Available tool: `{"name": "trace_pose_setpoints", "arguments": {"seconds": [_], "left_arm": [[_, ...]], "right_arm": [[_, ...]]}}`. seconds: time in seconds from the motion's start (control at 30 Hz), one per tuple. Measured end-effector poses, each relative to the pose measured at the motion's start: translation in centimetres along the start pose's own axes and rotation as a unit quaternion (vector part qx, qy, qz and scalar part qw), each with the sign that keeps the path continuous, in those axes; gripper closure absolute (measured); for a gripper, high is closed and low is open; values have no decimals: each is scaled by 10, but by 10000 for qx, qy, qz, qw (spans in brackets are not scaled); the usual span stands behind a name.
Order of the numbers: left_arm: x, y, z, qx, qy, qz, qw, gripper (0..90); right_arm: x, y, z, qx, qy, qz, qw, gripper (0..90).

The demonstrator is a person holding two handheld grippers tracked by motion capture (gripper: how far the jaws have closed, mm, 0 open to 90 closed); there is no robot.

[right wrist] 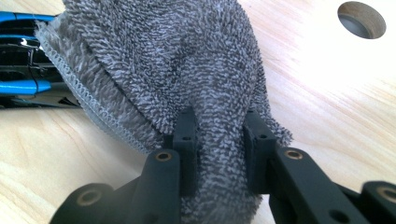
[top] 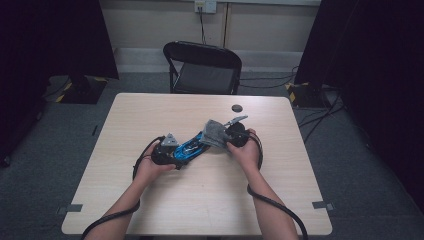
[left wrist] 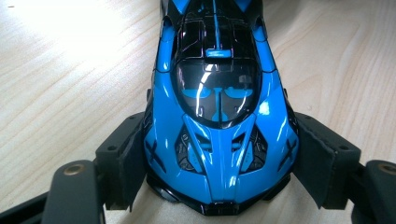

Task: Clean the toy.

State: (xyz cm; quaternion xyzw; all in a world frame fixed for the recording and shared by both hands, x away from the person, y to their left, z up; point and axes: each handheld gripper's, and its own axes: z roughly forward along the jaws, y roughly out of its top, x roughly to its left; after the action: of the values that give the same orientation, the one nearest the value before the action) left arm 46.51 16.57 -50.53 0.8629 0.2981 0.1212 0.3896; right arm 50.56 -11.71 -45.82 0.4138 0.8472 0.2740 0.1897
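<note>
A glossy blue and black toy car (left wrist: 218, 116) stands on the light wooden table (top: 210, 200). My left gripper (left wrist: 219, 163) is shut on its nose, one pad on each flank. In the high view the car (top: 187, 146) lies between the two hands near the table's middle. My right gripper (right wrist: 219, 149) is shut on a bunched grey terry cloth (right wrist: 173, 65), which drapes over the car's far end (right wrist: 23, 86). From above, the cloth (top: 215, 132) sits just left of the right gripper (top: 231, 136).
A round hole (top: 237, 108) in the tabletop lies behind the right hand, also seen as a hole (right wrist: 362, 19) in the right gripper view. A black folding chair (top: 202, 67) stands beyond the far edge. Cables trail from both grippers off the near edge.
</note>
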Motion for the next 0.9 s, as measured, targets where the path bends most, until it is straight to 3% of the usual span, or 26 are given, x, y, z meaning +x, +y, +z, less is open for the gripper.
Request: {"name": "trace_pose_setpoints", "arguments": {"seconds": [0.57,0.9], "left_arm": [[0,0,0,-1,1,-2,10000,258],[0,0,0,-1,0,-5,10000,258]], "right_arm": [[-20,-19,-11,-7,-178,93,9998,713],[-33,-30,-28,-129,-261,196,9994,713]]}}
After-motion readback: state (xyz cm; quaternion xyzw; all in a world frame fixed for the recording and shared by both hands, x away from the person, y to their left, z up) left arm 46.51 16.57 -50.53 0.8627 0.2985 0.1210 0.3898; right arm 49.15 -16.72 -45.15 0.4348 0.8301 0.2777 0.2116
